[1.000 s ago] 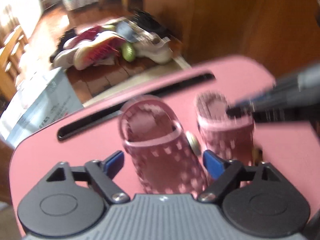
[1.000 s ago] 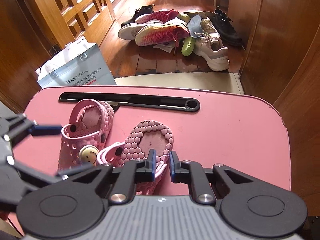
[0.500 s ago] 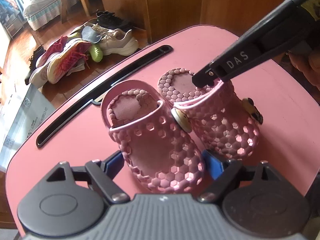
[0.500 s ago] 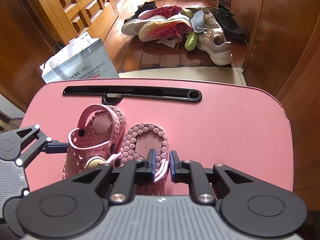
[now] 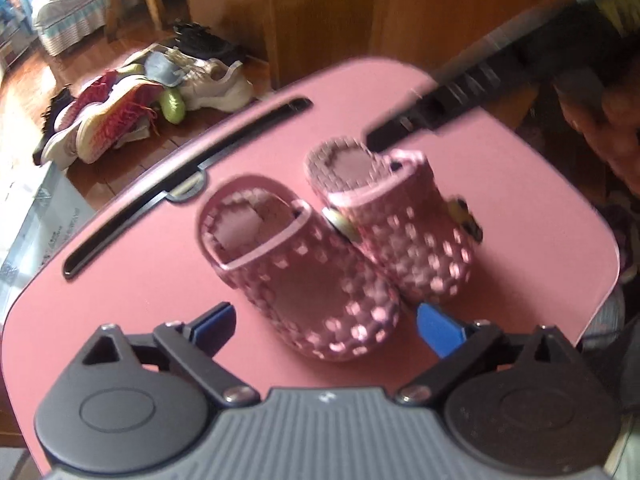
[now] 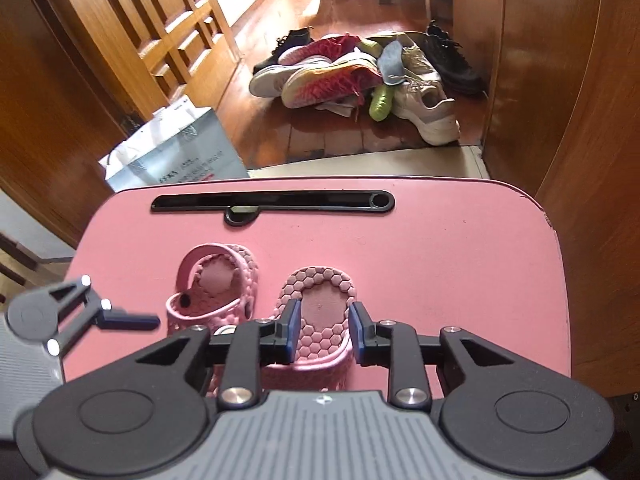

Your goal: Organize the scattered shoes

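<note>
Since 0.5 s earlier, the right hand-held gripper (image 6: 323, 330) had let go: its fingers, pinched almost together then, stood parted on either side of the right clog's (image 6: 316, 316) heel without pressing it. From the left wrist view that clog also sat slightly apart from the left clog (image 5: 296, 268), though blur made the gap hard to judge. Both pink clogs lay near the middle of the pink bench (image 6: 440, 264), side by side, heels toward 12 o'clock in the right wrist view. The left hand-held gripper (image 5: 324, 322) was spread wide, its blue pads flanking the left clog's toe, touching nothing that could be made out.

By my judgement, the step in hand was releasing a squared-up pair. The next move called for drawing both tools clear without nudging either clog. A pile of sneakers (image 6: 360, 76) lay on the floor at 12 o'clock, beyond the bench, beside a paper bag (image 6: 176, 152) at 10 o'clock.
</note>
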### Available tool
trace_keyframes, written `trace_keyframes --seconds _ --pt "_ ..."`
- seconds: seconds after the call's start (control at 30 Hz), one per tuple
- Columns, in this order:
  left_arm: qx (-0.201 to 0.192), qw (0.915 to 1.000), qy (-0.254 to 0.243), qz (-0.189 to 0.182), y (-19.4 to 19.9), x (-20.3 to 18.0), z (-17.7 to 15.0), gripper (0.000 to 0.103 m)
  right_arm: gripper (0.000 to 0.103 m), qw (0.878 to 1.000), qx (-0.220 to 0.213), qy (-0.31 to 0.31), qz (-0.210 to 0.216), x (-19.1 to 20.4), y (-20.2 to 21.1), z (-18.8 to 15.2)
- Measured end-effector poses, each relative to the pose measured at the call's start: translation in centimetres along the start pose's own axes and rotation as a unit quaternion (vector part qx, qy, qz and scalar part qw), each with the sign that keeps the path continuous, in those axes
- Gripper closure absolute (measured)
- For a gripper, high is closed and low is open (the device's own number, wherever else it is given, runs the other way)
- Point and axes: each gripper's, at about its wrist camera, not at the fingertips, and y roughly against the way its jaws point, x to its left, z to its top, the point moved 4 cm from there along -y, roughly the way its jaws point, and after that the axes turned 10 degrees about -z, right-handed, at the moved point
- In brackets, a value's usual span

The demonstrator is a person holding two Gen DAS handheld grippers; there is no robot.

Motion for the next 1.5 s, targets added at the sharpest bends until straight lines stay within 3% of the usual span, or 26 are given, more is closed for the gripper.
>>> trace_keyframes --seconds 0.07,0.27,0.57,0.7,0.87,0.97,1.13,1.5 --pt "-0.027 0.9991 0.031 0.007 1.2 1.2 0.6 0.005 0.078 1.0 0.003 0.021 -0.003 -0.1 0.3 -0.5" --pt "-0.043 0.9936 0.078 0.069 1.2 3.1 1.6 0.005 0.078 0.999 -0.006 0.018 -0.027 -1.3 0.7 -0.6" --pt "-0.064 0.9751 0.145 0.155 1.0 5.9 3.0 0.0 0.077 0.999 0.009 0.013 -0.031 -2.1 -0.4 -0.5" --pt "-0.045 0.979 0.138 0.143 -0.3 5.6 2.9 0.0 0.077 1.0 -0.001 -0.004 -0.027 -3.0 -0.3 0.0" --pt "-0.017 0.9851 0.131 0.11 -2.2 5.1 2.6 0.0 0.077 0.999 0.034 -0.006 -0.028 -2.8 -2.2 -0.9" --pt "-0.018 0.9862 0.122 0.111 -2.4 4.6 2.6 0.0 0.078 0.996 0.081 0.003 -0.022 -2.8 -3.6 -2.0" --pt "-0.014 0.9891 0.117 0.088 -2.7 4.3 2.5 0.0 0.078 0.996 0.078 0.022 -0.028 -2.8 -3.1 -2.5" --pt "-0.004 0.998 0.054 0.033 -3.2 1.7 2.0 0.0 0.078 0.994 0.097 0.032 -0.042 -3.5 -1.3 -4.7"
